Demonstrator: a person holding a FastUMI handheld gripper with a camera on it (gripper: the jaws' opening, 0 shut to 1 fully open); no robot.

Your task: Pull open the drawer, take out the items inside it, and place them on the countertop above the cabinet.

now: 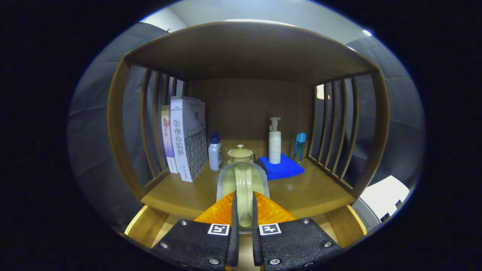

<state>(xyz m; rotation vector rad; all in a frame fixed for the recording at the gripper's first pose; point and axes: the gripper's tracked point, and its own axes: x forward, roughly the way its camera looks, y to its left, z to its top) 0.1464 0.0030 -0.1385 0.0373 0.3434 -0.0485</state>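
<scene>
My gripper [244,210] is shut on a pale green ceramic cup [244,180]; both fingers press on its handle and the cup's body faces away from me. I hold it above the front part of the wooden countertop [308,192], inside the slatted wooden shelf frame. Just beyond the held cup, a matching pale lidded cup [240,153] stands on the countertop.
On the countertop stand upright books [186,141] at the left, a white bottle with a blue cap [215,152], a white pump bottle [275,143] on a blue cloth [284,169], and a blue bottle [299,147]. Slatted side walls [331,128] and a wooden roof close the space in.
</scene>
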